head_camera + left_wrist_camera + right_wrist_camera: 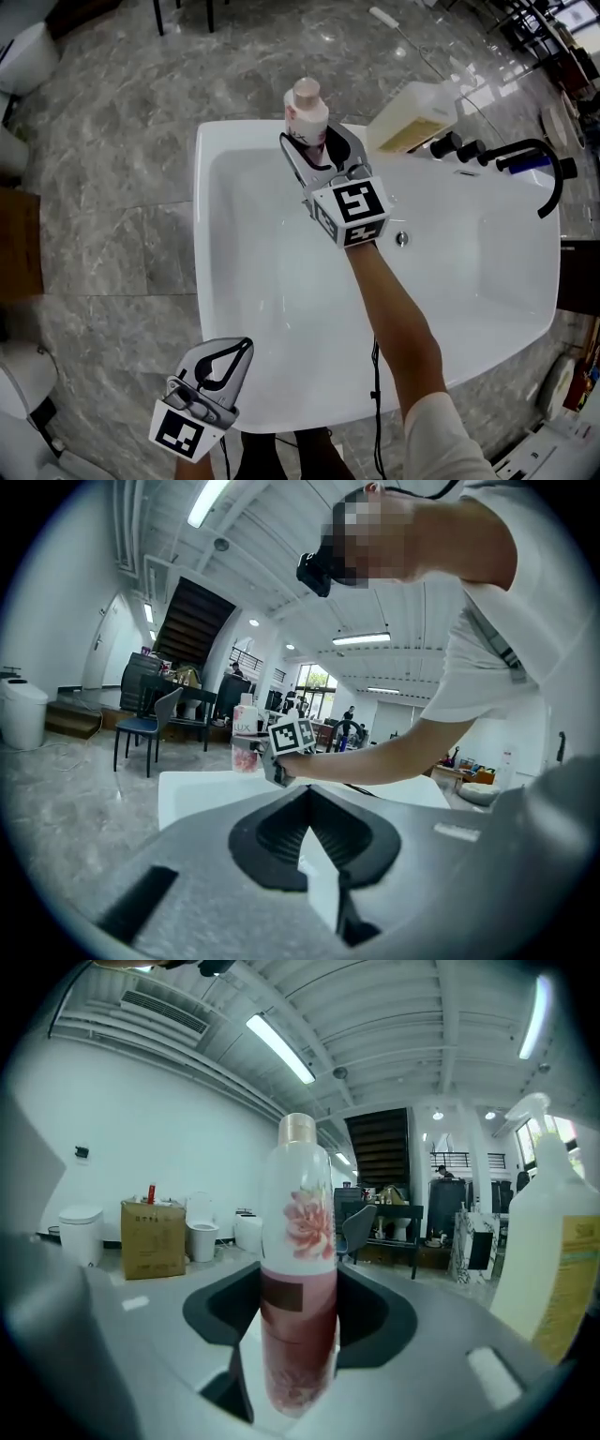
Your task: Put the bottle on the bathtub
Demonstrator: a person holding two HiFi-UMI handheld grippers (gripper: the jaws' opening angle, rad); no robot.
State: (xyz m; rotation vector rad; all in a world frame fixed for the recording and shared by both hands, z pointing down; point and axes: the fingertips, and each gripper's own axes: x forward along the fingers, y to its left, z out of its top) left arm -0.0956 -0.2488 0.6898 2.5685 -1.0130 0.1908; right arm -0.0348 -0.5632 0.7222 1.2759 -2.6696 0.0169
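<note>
- the white bathtub [281, 328] is filling the middle of the head view, and its flat far rim looks like the only level ledge for setting something down.
- a large pale jug [412, 117] with a yellow label is standing on that far rim. it is sitting just beside the spot the task is heading for, so the free ledge there is looking narrow.
- the right gripper [314, 141] is reaching across the tub to the far rim with its jaws closed around the lower body of the bottle, about at the dark red band.
- the left gripper [246, 345] is hanging near the tub's near edge, well apart from the work. its jaw tips are meeting and nothing is sitting between them.
- the bottle [307, 111] is standing upright in the right jaws at the far rim, with a pale cap on top and a pink flower print. whether its base is touching the ledge cannot be told.
- the bottle is looking like stiff, glossy plastic, tall and narrow, so it is likely slippery on a wet rim and easy to tip. the low hold on the body is probably suiting it, since that is keeping the base steady as it goes down.
</note>
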